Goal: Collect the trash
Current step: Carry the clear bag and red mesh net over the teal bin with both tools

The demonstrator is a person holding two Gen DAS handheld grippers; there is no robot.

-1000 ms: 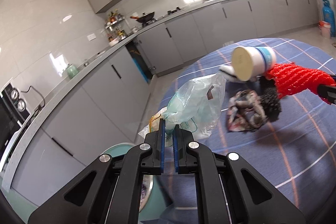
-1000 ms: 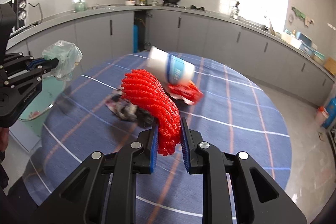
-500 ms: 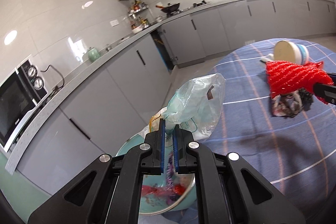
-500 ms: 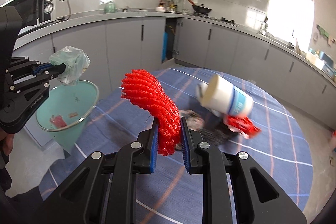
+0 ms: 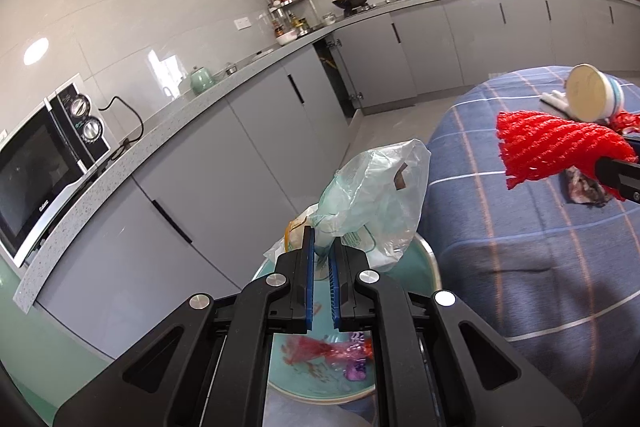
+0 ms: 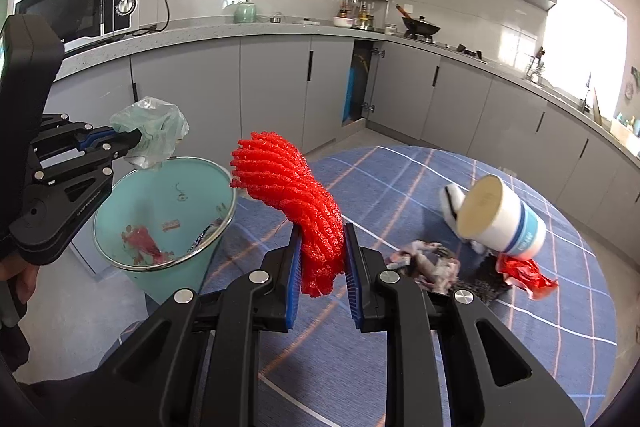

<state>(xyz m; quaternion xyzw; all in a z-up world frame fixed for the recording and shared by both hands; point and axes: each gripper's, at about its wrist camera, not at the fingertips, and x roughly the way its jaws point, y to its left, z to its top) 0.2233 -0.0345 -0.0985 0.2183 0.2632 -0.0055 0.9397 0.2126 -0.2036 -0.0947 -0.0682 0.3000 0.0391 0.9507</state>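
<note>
My left gripper (image 5: 323, 247) is shut on a crumpled clear plastic bag (image 5: 374, 199) and holds it above a teal trash bin (image 5: 416, 263). The bin (image 6: 132, 215) holds red scraps and stands on the floor beside the table. My right gripper (image 6: 320, 247) is shut on a red foam net (image 6: 292, 195) over the table edge, right of the bin. The net also shows in the left wrist view (image 5: 552, 147). A white cup (image 6: 504, 219), a red wrapper (image 6: 524, 275) and dark crumpled scraps (image 6: 432, 263) lie on the table.
The round table has a blue checked cloth (image 6: 400, 171). Grey kitchen cabinets (image 6: 272, 87) run along the wall behind, with a microwave (image 6: 80, 7) on the counter. One cabinet door (image 6: 360, 87) stands open.
Both grippers have swung left, away from the table middle toward the bin. The plastic bag now hangs over the bin. The red net has come close to the bin's rim.
</note>
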